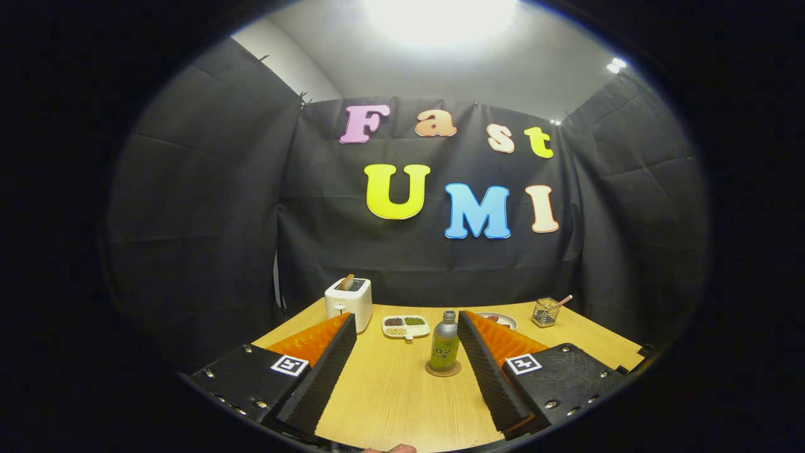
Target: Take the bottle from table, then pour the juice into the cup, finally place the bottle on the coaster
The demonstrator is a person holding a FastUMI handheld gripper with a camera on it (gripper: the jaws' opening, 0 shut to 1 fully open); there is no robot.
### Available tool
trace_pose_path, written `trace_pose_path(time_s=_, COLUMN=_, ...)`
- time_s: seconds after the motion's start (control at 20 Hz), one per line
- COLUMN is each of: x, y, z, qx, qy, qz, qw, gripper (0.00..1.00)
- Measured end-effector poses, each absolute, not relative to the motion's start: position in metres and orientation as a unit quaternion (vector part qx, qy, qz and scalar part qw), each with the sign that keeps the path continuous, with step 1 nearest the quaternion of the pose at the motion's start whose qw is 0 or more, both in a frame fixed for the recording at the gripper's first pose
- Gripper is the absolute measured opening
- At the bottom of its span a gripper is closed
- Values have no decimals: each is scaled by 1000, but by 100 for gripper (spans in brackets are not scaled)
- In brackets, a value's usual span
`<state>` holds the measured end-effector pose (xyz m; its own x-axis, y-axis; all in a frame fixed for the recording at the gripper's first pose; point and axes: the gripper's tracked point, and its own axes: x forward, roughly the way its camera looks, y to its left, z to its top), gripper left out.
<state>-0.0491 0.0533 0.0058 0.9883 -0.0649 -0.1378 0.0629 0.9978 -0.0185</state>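
With its fingers spread wide and gripping nothing, the gripper [407, 327] hung back from the bottle [444, 343]. That bottle stood upright on the coaster [443, 370], so the task looked done; behind the bottle lay a divided snack tray [405, 326].

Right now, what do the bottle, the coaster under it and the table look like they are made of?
Bottle: probably metal, given its dull silver shoulder and cap, with a green printed wrap. Coaster: brown, matte, perhaps cork or woven fibre. Table: light wood or wood-look laminate with fine grain lines. The hand-held gripper is open, with the bottle between its fingers.
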Motion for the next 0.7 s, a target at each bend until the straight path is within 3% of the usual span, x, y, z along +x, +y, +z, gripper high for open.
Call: trace_pose_path(time_s=0.7, x=-62, y=66, z=15, qx=-8, qy=57, qz=-21, qw=998, gripper=98)
